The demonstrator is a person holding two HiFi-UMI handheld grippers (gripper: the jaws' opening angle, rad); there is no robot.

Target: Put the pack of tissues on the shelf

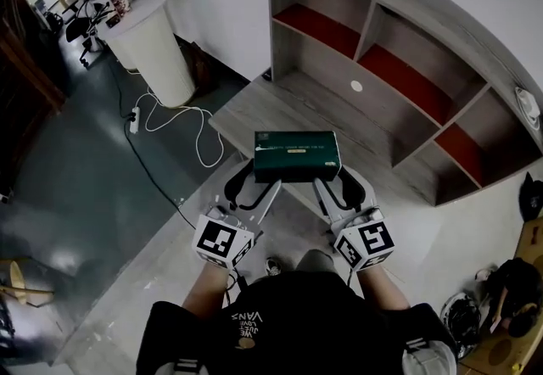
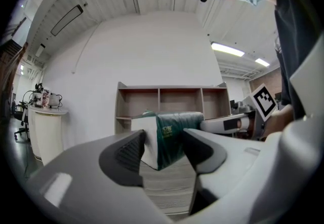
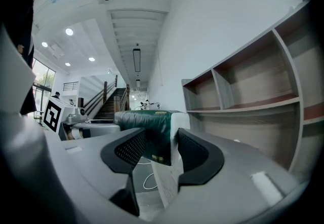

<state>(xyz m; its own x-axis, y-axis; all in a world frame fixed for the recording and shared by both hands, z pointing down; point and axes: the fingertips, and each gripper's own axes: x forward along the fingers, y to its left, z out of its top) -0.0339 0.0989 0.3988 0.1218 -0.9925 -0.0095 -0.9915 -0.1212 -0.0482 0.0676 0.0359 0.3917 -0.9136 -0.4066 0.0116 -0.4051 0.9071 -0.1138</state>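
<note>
Head view, left gripper [image 1: 257,181] and right gripper [image 1: 339,187] clamping tissue pack [image 1: 297,154], wooden shelf [image 1: 333,98] (grey floor [image 1: 76,182])

White print on the person's black shirt [image 1: 252,324] is showing upside down, with only "VANS" reading plainly. Gold lettering on the green tissue pack [image 1: 296,153] is proving too small to read.

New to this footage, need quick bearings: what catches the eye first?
A dark green pack of tissues is held mid-frame, the left gripper and right gripper each clamped on one end. Just beyond stands a wooden shelf with red panels inside.
</note>
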